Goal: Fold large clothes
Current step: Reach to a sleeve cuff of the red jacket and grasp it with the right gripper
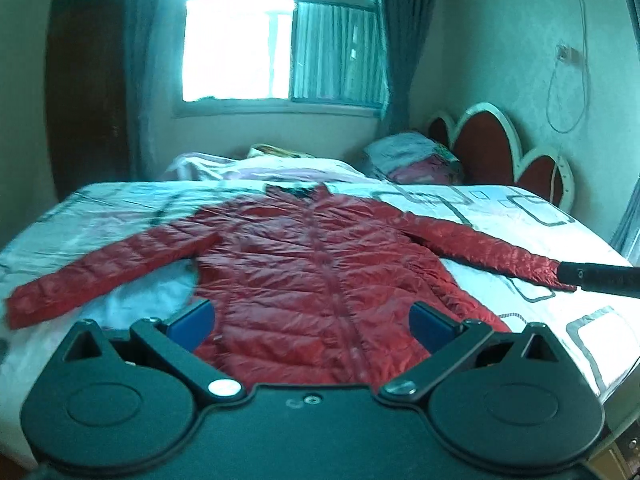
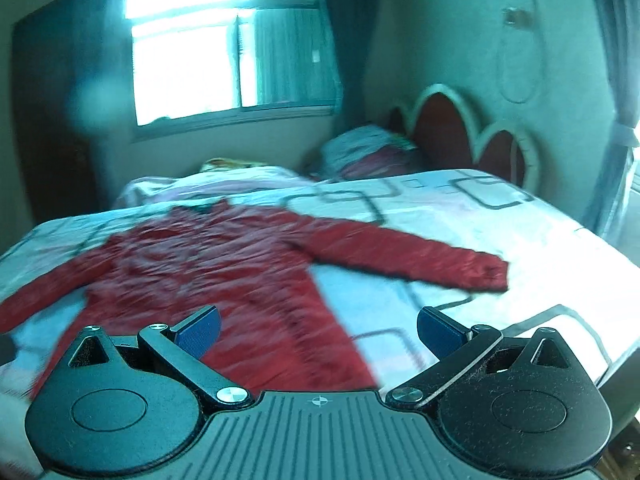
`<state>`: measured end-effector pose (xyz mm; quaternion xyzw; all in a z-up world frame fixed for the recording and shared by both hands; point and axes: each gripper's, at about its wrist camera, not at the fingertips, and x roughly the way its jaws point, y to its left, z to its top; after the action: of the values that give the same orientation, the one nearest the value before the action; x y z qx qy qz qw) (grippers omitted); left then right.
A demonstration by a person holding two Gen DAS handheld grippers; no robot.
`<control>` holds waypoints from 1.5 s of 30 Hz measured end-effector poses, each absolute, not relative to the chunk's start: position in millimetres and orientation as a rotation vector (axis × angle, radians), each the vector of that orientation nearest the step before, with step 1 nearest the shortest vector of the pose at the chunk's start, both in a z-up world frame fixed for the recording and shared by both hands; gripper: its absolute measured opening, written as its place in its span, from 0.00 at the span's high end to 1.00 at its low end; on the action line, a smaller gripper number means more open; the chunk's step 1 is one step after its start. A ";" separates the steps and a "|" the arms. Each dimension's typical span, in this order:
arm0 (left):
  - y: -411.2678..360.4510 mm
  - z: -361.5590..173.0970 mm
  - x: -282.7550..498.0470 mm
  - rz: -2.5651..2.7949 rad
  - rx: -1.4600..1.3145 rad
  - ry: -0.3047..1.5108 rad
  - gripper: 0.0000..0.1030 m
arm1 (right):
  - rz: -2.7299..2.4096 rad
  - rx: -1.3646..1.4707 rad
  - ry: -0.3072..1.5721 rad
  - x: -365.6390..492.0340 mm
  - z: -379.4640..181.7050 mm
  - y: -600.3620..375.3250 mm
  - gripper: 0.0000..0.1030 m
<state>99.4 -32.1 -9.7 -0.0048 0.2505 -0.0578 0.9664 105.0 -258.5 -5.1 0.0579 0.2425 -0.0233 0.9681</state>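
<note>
While both hand-held grippers, left (image 1: 312, 326) and right (image 2: 318, 330), hover spread and empty, the slick red jacket (image 1: 304, 264) (spread flat on the bed (image 1: 560, 320)) could slip from a shallow pinch.

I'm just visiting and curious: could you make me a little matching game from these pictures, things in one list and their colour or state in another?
Things:
1. jacket
2. left gripper
3. headboard
4. pads

States:
A. blue
B. open, holding nothing
C. spread flat on the bed, sleeves out
D. scalloped, red with a white rim

Pairs: 1-C, 2-B, 3-D, 4-A
</note>
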 end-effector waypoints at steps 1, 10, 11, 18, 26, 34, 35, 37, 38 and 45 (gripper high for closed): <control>-38.9 -13.8 113.2 -0.134 -0.016 0.518 0.00 | -0.054 0.127 0.495 114.4 -8.5 -268.8 0.00; -102.8 -31.0 210.6 -0.173 0.021 0.464 0.00 | -0.162 0.362 0.489 227.9 -57.3 -385.4 0.00; -113.0 -33.2 226.2 -0.168 0.022 0.480 0.00 | -0.164 0.392 0.496 239.2 -62.1 -398.4 0.00; -145.5 -52.1 297.5 -0.122 0.000 0.579 0.01 | -0.206 0.573 0.559 311.2 -116.6 -482.9 0.00; -155.2 -62.1 338.3 -0.087 0.036 0.639 0.01 | -0.189 0.756 0.629 328.5 -153.1 -511.3 0.52; -146.0 -56.0 353.2 -0.049 0.026 0.633 0.00 | -0.228 0.899 0.590 321.8 -162.5 -535.0 0.36; -143.8 -56.1 354.9 -0.041 0.024 0.636 0.00 | -0.238 0.895 0.580 321.0 -161.6 -536.2 0.37; -136.6 -57.8 361.1 -0.019 0.026 0.656 0.00 | -0.270 0.902 0.561 321.1 -160.9 -542.8 0.37; -133.1 -59.7 365.2 -0.008 0.033 0.676 0.00 | -0.281 0.893 0.557 321.7 -159.8 -543.8 0.37; -99.0 -62.4 381.5 -0.024 0.042 0.719 0.00 | -0.280 0.655 0.513 341.9 -117.7 -537.2 0.80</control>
<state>381.5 -99.0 -62.4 0.0203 0.3520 -0.0119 0.9357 341.9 -537.2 -117.7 0.3173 0.2482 -0.1353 0.9052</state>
